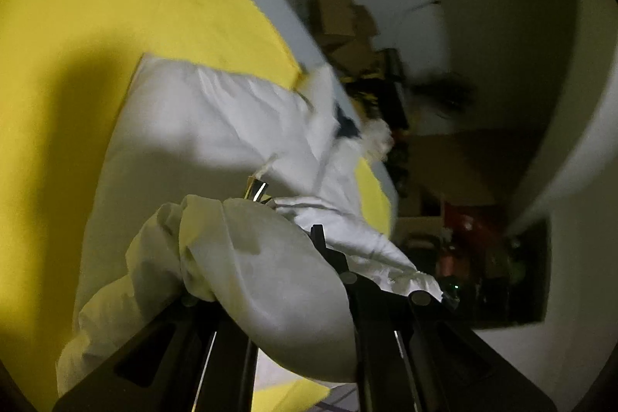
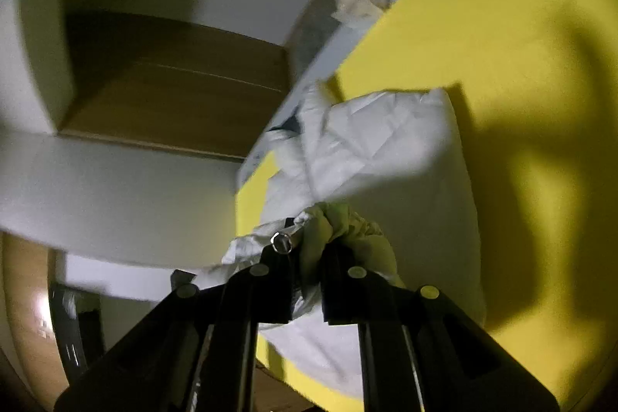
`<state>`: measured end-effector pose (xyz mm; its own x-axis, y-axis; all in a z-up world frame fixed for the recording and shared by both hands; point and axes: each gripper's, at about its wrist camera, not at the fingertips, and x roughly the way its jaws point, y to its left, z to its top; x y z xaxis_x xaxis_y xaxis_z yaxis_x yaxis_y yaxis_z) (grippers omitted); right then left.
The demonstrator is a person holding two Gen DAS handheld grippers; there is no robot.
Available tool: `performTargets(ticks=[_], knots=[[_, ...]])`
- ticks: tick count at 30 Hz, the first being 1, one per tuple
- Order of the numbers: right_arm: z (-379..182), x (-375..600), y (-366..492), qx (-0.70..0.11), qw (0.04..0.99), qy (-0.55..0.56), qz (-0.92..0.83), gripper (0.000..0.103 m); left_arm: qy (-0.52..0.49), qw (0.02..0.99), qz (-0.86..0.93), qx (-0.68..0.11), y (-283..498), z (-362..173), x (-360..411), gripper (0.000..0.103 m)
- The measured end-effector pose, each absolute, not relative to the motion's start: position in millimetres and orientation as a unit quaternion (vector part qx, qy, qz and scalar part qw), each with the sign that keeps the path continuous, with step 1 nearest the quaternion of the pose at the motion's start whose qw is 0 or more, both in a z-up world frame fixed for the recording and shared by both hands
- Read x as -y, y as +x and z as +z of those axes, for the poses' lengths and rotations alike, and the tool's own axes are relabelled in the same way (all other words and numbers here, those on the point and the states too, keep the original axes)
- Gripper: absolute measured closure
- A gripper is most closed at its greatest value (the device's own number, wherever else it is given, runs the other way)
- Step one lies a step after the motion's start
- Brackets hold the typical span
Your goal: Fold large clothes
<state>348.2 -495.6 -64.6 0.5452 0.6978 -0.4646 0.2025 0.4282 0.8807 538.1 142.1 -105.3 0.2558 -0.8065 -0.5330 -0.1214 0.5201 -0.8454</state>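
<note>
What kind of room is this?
Probably a room in a home, used partly for storage: a white garment lies on a yellow-covered surface, with stacked cardboard boxes and a wooden cabinet nearby.

1. The garment [image 1: 216,126] is white, with faint quilted lines.
2. The cover [image 1: 116,6] under it is bright yellow.
3. Both grippers [image 2: 305,257] are black.
4. The boxes [image 1: 343,22] behind are brown.

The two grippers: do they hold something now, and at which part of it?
Both hold the white garment. The right gripper pinches a bunched edge of it. The left gripper is buried in bunched cloth, so its exact hold cannot be told.
</note>
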Motion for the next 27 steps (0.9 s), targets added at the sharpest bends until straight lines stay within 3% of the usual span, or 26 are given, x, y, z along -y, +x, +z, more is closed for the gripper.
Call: performTargets(ticks=[5,15,19,21,22,23,24,25,26,27], knots=[[-110,502,419,-0.481,0.692,0.520,0.139,0.094,-0.420,0.661,-0.223,-0.580,594,-145,-129,0.100],[-150,512,470,-0.500,0.679,0.524,0.120,0.092,-0.407,0.655,-0.213,-0.600,633,-176,-116,0.098],[-158,508,468,-0.504,0.687,0.511,0.113,0.086,-0.394,0.667,-0.214,-0.595,634,-181,-107,0.097],[-153,510,465,-0.491,0.695,0.514,0.114,0.073,-0.381,0.683,-0.224,-0.581,631,-174,-105,0.096],[-149,512,462,-0.479,0.700,0.518,0.114,0.056,-0.375,0.689,-0.230,-0.576,630,-171,-105,0.090],[-141,513,459,-0.460,0.710,0.521,0.113,0.038,-0.370,0.695,-0.240,-0.568,630,-167,-103,0.074],[-131,514,455,-0.444,0.723,0.518,0.107,0.028,-0.368,0.700,-0.253,-0.557,629,-161,-102,0.063],[-120,516,450,-0.429,0.740,0.509,0.096,0.017,-0.372,0.702,-0.262,-0.548,629,-157,-100,0.030],[-101,517,442,-0.407,0.768,0.488,0.079,0.017,-0.378,0.705,-0.272,-0.534,629,-151,-98,0.003],[-89,517,437,-0.392,0.785,0.474,0.069,0.017,-0.382,0.713,-0.278,-0.518,629,-142,-97,0.001]])
